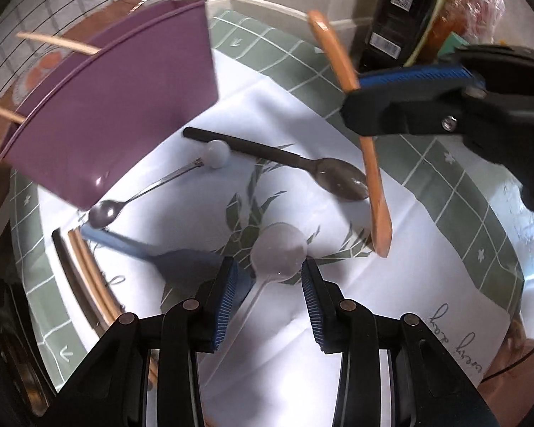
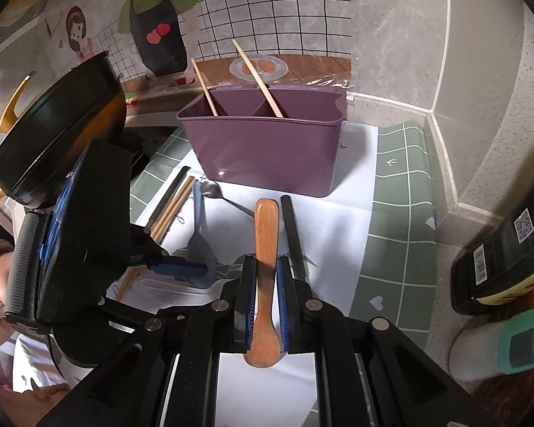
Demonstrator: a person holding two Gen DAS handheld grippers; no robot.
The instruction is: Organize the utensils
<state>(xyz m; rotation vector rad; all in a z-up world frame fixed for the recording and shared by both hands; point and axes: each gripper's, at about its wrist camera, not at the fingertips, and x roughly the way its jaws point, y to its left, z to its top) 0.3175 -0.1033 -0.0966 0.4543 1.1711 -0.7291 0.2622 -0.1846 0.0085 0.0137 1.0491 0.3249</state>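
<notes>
Wood fills my right gripper [image 2: 266, 299]: its jaws are clenched on a flat orange-brown wooden spoon [image 2: 266, 245], held off the cloth with the handle end aimed toward the purple plastic utensil caddy [image 2: 267, 153] at the back of the bench. My left gripper [image 1: 270, 284] points steeply down with its jaws released and partly spread, gripping nothing; the bowl of a white translucent plastic spoon [image 1: 279, 249] lies on the cloth just ahead of them, and I cannot tell whether the pads touch it.

Count: two pale wooden chopsticks [image 2: 258, 78] stand in the caddy. On the white leaf-print cloth [image 1: 338, 302] lie one black-handled metal spoon [image 1: 302, 167], one small metal spoon with a white ball end [image 1: 105, 211], one blue-grey plastic spatula [image 1: 174, 259], the one white spoon, and a bundle of sticks [image 1: 85, 274] at the cloth's edge, at least one dark and two wooden.
</notes>
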